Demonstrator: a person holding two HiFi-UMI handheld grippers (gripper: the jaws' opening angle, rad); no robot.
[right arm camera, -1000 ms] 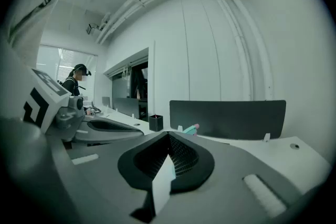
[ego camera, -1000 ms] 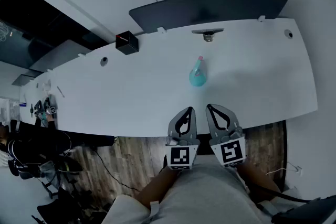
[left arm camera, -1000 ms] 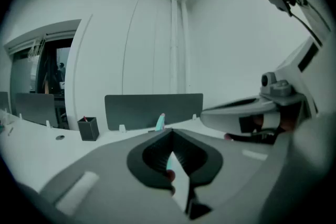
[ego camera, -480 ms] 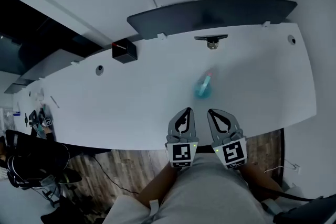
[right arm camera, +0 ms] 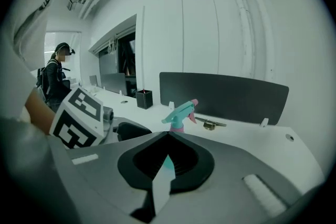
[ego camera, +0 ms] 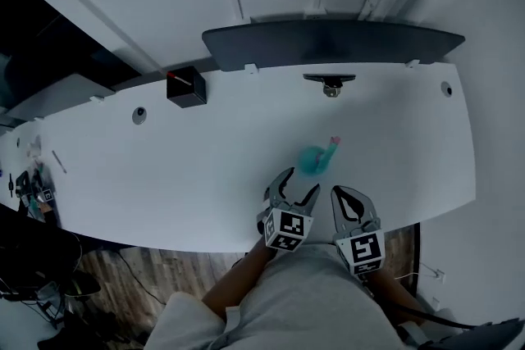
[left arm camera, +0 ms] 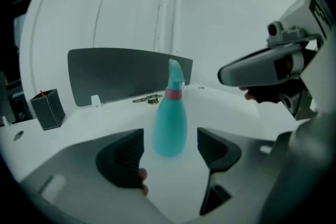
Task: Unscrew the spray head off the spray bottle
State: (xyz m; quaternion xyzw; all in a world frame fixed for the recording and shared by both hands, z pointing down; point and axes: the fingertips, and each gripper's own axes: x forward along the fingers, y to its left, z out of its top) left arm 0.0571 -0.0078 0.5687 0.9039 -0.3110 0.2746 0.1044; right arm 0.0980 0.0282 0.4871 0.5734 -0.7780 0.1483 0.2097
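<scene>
Approach stage: the spray bottle point(left arm camera: 170, 126) stands upright and untouched on the table point(ego camera: 205, 152), just ahead of the left hand-held gripper point(ego camera: 300, 183), whose empty jaws are opening, while the right hand-held gripper point(ego camera: 343, 193) is closed on nothing; next, in my judgement, the left clamps the body and the right takes the spray head point(left arm camera: 175, 72).

Right tool point(right arm camera: 168, 136) jaws together, spray bottle point(right arm camera: 177, 112) upright beyond, white table point(right arm camera: 245, 138)

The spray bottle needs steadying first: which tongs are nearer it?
Left. The left tongs, opening, face the spray bottle, which stands untouched at their mouth; the shut right tongs are farther back, to its right.
</scene>
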